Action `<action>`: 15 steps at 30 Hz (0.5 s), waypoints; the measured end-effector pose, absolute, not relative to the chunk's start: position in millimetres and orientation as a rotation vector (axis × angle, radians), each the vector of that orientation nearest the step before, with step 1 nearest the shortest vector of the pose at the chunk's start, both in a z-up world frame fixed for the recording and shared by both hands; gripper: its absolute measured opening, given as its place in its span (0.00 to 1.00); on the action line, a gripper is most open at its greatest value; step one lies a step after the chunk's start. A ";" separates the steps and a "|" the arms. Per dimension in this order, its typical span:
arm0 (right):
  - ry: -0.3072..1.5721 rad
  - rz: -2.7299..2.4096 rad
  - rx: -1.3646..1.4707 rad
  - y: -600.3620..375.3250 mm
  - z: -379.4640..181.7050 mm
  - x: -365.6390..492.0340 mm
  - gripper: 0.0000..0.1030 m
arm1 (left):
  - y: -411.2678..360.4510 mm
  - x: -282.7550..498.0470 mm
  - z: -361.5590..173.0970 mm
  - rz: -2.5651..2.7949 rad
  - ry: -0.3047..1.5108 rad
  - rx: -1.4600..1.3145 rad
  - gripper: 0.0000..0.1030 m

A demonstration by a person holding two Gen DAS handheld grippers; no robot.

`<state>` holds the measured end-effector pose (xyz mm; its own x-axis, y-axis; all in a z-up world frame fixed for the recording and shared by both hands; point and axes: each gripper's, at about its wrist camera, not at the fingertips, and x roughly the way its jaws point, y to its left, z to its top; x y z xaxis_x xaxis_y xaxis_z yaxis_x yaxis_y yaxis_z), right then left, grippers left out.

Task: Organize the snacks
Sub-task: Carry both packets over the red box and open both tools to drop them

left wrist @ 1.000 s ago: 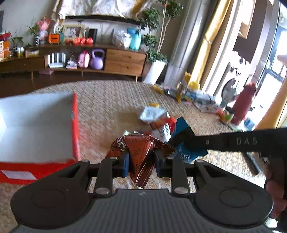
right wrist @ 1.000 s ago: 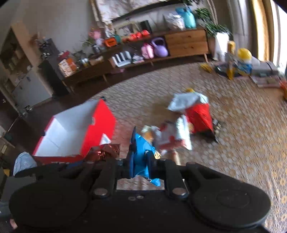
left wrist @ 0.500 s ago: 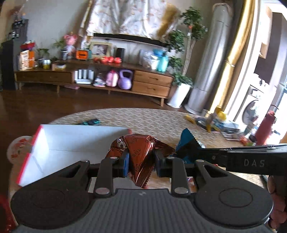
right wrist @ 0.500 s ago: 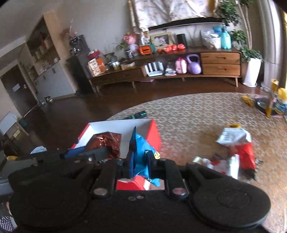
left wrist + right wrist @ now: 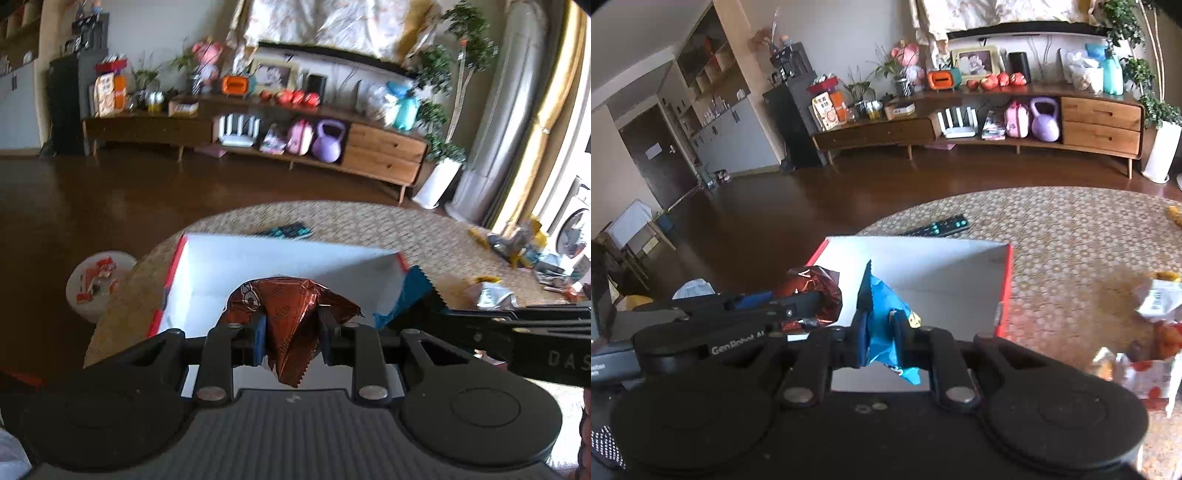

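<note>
Clamped jaws: your left gripper grips the brown foil snack packet, your right gripper the blue one. A second ago the red-walled box sat at left frame; now it fills the centre beneath both packets, so you look ready to release them inside.

Two wrist fisheyes look forward and downward; both share the open white-lined red cardboard box close ahead.
</note>
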<state>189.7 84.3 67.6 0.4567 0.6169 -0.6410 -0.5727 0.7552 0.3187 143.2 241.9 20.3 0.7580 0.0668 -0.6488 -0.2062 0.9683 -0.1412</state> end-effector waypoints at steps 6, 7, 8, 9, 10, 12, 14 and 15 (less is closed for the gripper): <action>0.868 0.705 0.039 100.2 42.5 196.3 0.13 | 264.2 158.9 -7.9 0.173 0.759 -0.235 0.26; 0.876 0.702 0.036 101.4 38.4 196.9 0.13 | 265.2 161.3 -13.0 0.172 0.772 -0.237 0.26; 0.886 0.696 0.031 102.8 33.6 197.9 0.13 | 268.3 162.9 -17.6 0.171 0.782 -0.238 0.26; 0.893 0.689 0.025 105.3 30.3 198.8 0.13 | 269.6 165.1 -22.2 0.173 0.794 -0.240 0.26; 0.901 0.682 0.020 106.4 26.2 199.6 0.13 | 271.2 167.4 -26.2 0.174 0.806 -0.242 0.26; 0.917 0.674 0.020 107.8 19.3 200.8 0.13 | 272.8 168.6 -34.4 0.176 0.824 -0.244 0.26; 0.929 0.668 0.016 109.1 13.8 201.3 0.13 | 272.2 170.4 -40.5 0.180 0.839 -0.243 0.27; 0.933 0.666 0.013 110.7 11.4 202.4 0.13 | 271.5 170.9 -43.2 0.180 0.847 -0.242 0.27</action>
<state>202.4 110.7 11.4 0.4120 0.5347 -0.7378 -0.5237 0.8016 0.2885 170.9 271.5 -43.2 0.6500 0.0608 -0.7575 -0.2523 0.9575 -0.1396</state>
